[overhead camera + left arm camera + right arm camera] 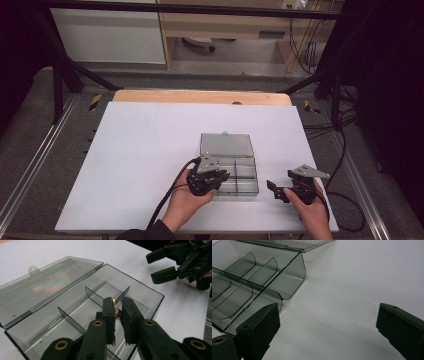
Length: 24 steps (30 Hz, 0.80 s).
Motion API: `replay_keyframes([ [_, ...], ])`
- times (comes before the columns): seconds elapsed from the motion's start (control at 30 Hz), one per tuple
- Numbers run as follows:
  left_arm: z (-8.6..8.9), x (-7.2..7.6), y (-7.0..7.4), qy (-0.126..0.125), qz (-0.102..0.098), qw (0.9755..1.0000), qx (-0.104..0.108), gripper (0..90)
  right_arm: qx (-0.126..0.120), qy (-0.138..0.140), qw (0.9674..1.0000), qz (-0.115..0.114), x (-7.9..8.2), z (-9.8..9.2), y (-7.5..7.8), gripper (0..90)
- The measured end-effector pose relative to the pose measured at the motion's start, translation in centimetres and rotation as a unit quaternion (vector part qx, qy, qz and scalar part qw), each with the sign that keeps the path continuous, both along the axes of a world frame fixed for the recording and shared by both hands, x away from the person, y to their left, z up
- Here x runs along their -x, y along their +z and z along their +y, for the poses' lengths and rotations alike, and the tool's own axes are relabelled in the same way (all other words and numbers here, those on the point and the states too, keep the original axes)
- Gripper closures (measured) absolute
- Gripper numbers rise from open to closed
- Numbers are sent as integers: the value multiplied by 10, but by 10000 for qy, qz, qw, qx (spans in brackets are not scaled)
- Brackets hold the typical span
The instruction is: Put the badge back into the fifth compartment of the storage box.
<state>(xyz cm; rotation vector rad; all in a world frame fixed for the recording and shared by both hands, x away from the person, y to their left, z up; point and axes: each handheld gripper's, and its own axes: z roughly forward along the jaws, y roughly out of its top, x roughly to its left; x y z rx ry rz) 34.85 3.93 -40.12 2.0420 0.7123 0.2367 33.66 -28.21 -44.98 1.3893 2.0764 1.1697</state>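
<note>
The left gripper (117, 312) pinched a small gold piece (115, 311) over a middle compartment of the open clear box (147, 291). The right gripper (329, 325) hung wide open, empty, just beside the box. Such a slight pinch risked the piece slipping, bouncing off a divider (96, 296) into the wrong compartment.

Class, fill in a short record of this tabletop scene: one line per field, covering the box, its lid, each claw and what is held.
Box: clear grey compartment box, dividers inside, on the white table
Lid: lid open, lying flat behind the box
Left claw: left claw over a compartment, shut on a small gold-coloured item; what it is cannot be told
Right claw: right claw open, holding nothing, beside the box
</note>
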Motion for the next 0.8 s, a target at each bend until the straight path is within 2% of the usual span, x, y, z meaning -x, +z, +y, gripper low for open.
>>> replay_keyframes([
  [0.8,-18,7,-9,-178,66,9998,-87,813,0,5,10000,-26,0,-1,1,58],
])
